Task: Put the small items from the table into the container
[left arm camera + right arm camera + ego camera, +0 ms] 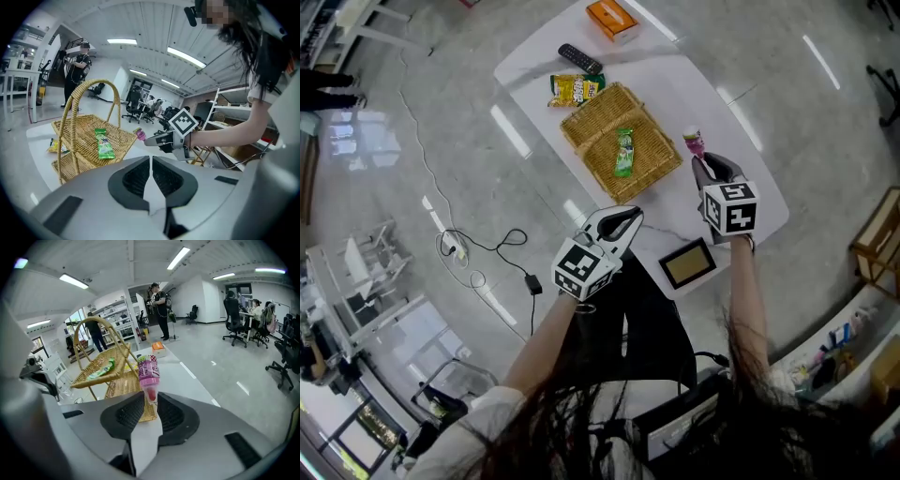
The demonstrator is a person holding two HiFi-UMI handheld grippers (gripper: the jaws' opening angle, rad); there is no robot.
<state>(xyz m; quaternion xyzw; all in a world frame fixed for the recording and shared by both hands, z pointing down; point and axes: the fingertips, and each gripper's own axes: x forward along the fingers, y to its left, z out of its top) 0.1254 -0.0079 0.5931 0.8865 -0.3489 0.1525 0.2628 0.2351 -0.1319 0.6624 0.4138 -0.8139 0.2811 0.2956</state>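
An open office floor of pale tile, with a white table point(703, 89) standing on it. The pink bottle point(148, 373) is pinched by its lower end between the pads of the right gripper point(150, 401), which is clamped on it. Its capped end points away from the gripper, toward the basket point(101, 366). From the head view the bottle point(694, 142) sits just beside the basket's point(656, 150) right edge, at the tip of the right gripper point(705, 164). Whether it hangs clear of the tabletop is hard to judge from above, though the right gripper view suggests it does.

The basket is wicker with a hoop handle, and a green packet point(623, 153) lies inside it. A yellow packet point(574, 89) lies on the table touching the basket's far corner, with a remote point(580, 58) just beyond it and an orange box point(612, 19) near the far end. A tablet point(687, 263) lies at the near edge.

The left gripper point(623, 220) hangs off the table's near left edge with its jaws pressed together on nothing, as its own view point(151, 161) shows.
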